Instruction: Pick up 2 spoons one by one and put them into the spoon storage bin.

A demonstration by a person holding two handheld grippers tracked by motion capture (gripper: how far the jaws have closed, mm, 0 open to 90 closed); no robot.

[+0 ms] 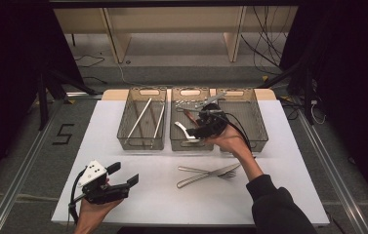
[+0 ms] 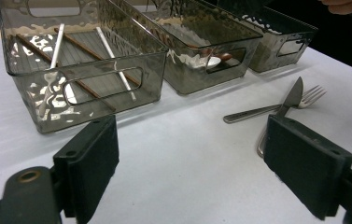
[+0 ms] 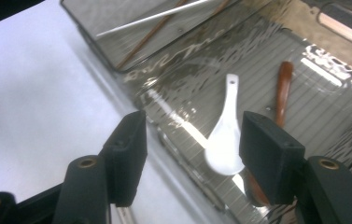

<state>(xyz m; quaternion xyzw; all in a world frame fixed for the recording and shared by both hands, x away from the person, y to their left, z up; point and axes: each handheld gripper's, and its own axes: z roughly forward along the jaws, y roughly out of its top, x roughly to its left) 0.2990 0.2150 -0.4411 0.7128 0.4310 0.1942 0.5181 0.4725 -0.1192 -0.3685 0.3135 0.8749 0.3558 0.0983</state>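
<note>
White ceramic soup spoon [image 3: 225, 140] lies free on the floor of the middle smoked-plastic bin [image 1: 176, 141], beside a brown wooden spoon [image 3: 283, 88]. Right gripper [image 3: 190, 156] hovers above it, fingers parted and empty. Left gripper [image 1: 118, 178] rests over the white worktop [image 1: 137, 195], fingers wide apart, empty.

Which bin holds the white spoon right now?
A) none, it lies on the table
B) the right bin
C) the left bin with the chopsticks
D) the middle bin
D: the white spoon lies in the middle bin beside a brown spoon, just under the open right claw.
</note>
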